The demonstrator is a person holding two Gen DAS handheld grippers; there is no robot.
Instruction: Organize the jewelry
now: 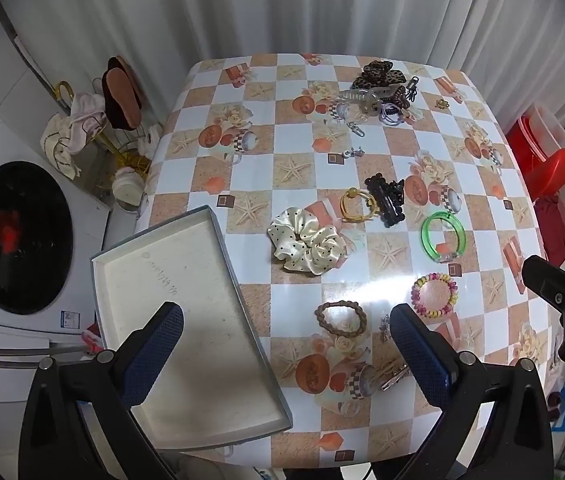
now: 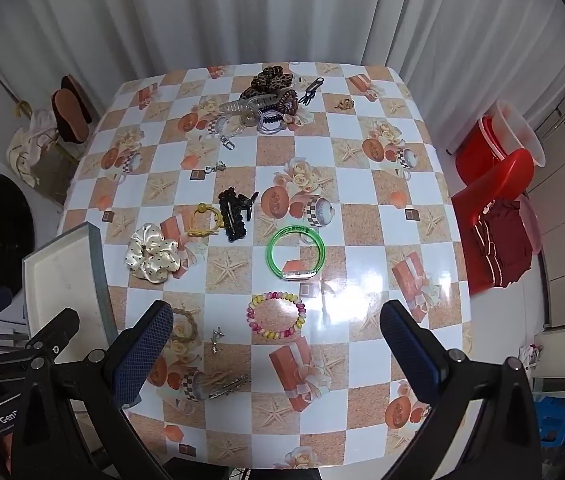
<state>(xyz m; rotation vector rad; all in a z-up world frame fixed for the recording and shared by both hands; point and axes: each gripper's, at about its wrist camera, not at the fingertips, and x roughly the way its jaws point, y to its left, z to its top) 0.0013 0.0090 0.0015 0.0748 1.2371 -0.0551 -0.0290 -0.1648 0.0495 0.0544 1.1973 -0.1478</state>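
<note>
Both pairs of fingers (image 1: 286, 344) (image 2: 276, 348) gape wide, empty. Between my left ones: tray (image 1: 186, 304) overhanging the surface (image 1: 294, 148) edge, brown hair tie (image 1: 340, 317). Between my right: beaded bracelet (image 2: 276, 315), clear room around it.

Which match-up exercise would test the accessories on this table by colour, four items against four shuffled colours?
Items:
1. bangle
2. scrunchie
3. braided hair tie
4. claw clip

Colours:
A. black
B. cream with dark dots
C. green
D. brown

Pairs: 1-C, 2-B, 3-D, 4-A
</note>
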